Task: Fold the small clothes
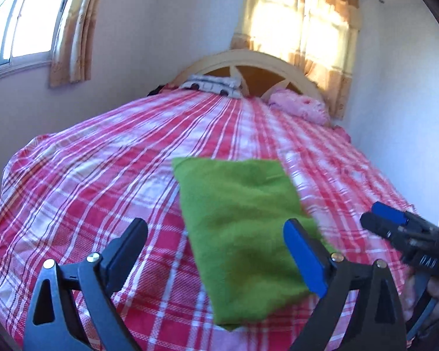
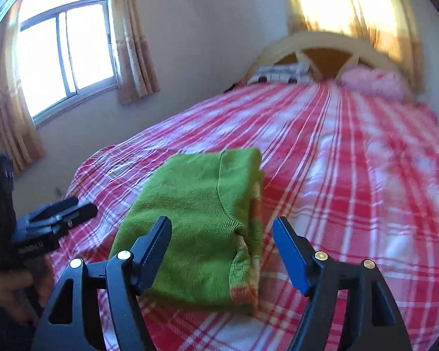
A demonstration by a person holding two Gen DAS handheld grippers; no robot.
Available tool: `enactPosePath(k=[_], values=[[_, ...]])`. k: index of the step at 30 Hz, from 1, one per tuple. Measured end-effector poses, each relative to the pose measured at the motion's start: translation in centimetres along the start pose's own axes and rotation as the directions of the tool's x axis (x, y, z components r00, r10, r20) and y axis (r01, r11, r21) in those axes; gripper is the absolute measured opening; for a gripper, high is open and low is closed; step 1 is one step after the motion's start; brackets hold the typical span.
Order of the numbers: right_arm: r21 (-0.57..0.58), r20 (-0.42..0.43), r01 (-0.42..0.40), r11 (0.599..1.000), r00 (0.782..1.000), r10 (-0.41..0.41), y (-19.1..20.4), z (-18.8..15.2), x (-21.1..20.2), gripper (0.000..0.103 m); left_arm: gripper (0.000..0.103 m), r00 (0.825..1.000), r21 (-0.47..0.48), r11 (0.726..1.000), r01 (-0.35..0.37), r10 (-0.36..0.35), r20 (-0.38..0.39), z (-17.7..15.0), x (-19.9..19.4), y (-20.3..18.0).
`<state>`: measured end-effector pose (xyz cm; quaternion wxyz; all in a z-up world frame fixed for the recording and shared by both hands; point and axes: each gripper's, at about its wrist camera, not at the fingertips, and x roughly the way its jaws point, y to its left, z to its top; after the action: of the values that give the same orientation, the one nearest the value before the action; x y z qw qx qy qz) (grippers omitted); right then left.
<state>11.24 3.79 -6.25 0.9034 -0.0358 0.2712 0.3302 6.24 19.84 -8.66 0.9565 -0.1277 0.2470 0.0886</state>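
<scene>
Red-and-white plaid bedspread point(image 1: 102, 175), fuzzy green knit garment point(image 1: 243, 222) folded into a rectangle; left tool point(image 1: 216, 251), right tool point(image 2: 222, 251) seemingly both released

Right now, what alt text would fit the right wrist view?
A folded green garment lies on a red plaid bed, framed by the right gripper with its jaws open and empty. The left gripper hovers at left.
</scene>
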Motion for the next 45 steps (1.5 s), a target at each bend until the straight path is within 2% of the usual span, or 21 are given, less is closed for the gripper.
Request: enactPosePath(k=[5, 13, 45], values=[[-0.048, 0.059, 0.041, 0.998, 0.998, -0.038, 1.1, 0.4, -2.3, 0.074, 0.100, 0.999, 0.027, 0.999, 0.016, -0.017, 0.035, 0.4, -1.4, -1.1], [-0.036, 0.073, 0.043, 0.998, 0.996, -0.041, 1.1, -0.1, -3.2, 0.074, 0.100, 0.998, 0.028, 0.999, 0.018, -0.020, 0.051, 0.4, -2.0, -1.5], [-0.021, 0.069, 0.050, 0.999, 0.996, -0.049, 1.1, -0.4, -3.8, 0.075, 0.102, 0.999, 0.032, 0.999, 0.017, -0.018, 0.046, 0.3, -2.1, -2.1]])
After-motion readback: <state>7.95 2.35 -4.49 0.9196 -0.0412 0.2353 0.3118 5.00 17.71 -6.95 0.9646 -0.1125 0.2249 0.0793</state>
